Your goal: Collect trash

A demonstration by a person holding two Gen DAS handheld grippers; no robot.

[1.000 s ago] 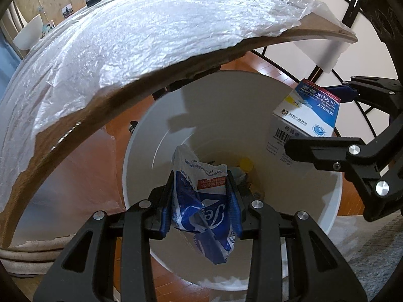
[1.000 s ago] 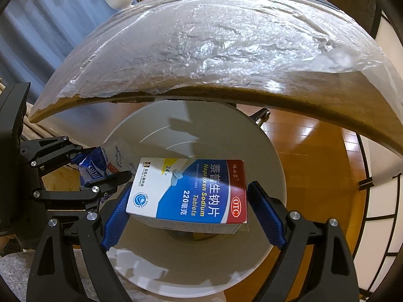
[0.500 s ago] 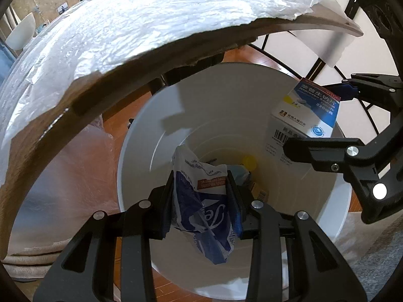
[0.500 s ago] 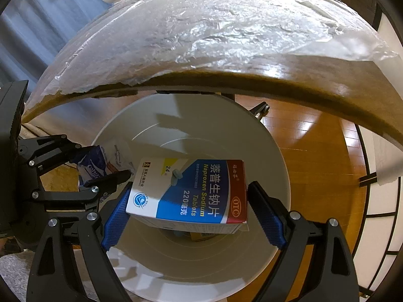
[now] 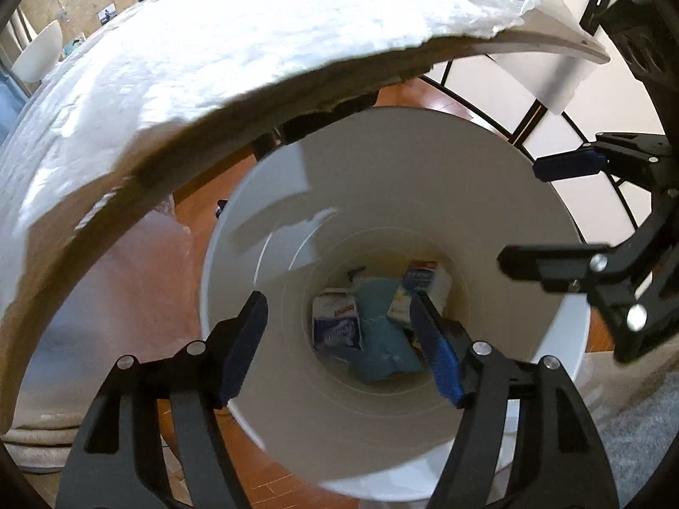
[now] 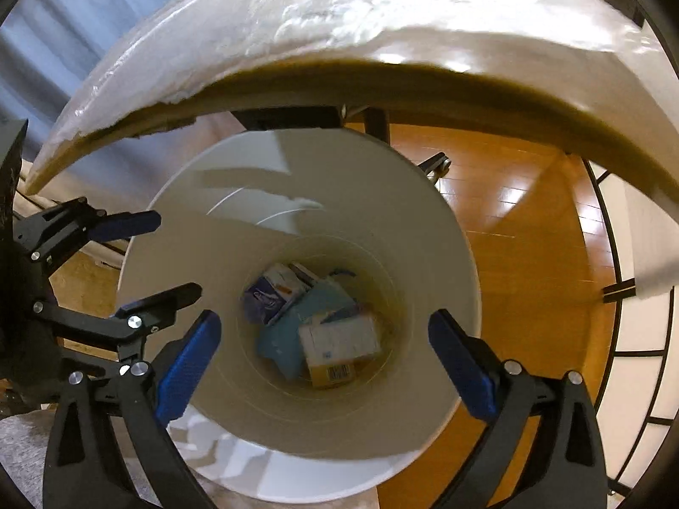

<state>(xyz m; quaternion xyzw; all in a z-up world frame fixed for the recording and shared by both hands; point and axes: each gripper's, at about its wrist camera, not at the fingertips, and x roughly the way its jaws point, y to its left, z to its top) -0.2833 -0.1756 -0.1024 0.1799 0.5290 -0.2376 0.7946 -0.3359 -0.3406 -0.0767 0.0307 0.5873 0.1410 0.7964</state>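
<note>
Both tools hang over the mouth of a white waste bin [image 5: 263,381] that stands on a wood floor [image 6: 530,229].

Left tool [image 5: 343,343]: jaws spread wide, nothing between the blue pads [image 5: 244,343]. In the left wrist view both pads sit inside the rim line, with open air between them down to the bin bottom.

Right tool [image 6: 322,364]: jaws likewise spread wide and empty, blue pads [image 6: 186,367] apart over the opening. In the left wrist view it shows at the right, its fingers reaching in over the bin's right rim.

Trash: at the bottom of the bin lie a blue-and-white tissue packet [image 5: 335,328], a teal crumpled item [image 5: 382,339] and a medicine box [image 6: 339,345] with its barcode side up. They overlap one another and none touches either tool.

Edges: the desk [image 6: 467,76], its top covered by clear plastic sheet [image 5: 254,42], overhangs the far part of the bin; its brown edge runs just above the far rim. A dark frame member under the desk sits close to that rim. The near and right sides of the bin are open.
</note>
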